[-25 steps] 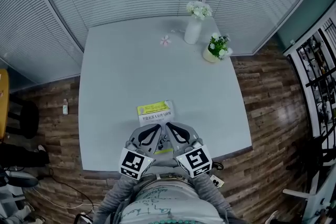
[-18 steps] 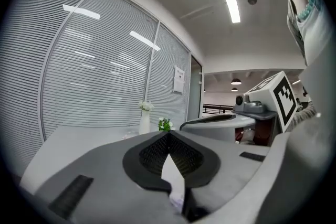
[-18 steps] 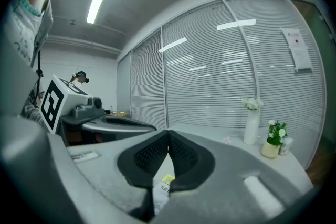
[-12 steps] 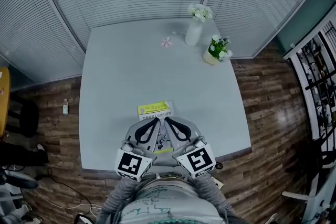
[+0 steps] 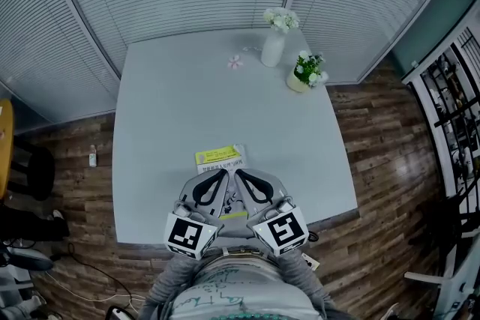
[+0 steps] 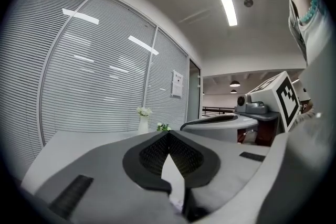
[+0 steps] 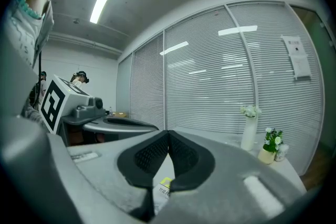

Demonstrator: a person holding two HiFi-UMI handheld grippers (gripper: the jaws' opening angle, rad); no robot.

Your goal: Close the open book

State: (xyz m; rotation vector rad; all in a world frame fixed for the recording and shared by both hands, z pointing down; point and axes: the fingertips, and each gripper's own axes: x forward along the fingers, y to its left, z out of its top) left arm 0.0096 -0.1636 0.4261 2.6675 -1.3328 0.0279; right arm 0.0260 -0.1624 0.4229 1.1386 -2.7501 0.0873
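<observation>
Left gripper (image 5: 223,174) and right gripper (image 5: 240,174), jaws pressed together and empty, have lifted slightly. Book (image 5: 220,159) lies flat on table (image 5: 187,101) just beyond them, cover up. We judge it closed.

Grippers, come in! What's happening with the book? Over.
Left gripper shut, empty. Right gripper shut, empty. Book on table, yellow cover up, looks closed. Nothing in the way.
</observation>
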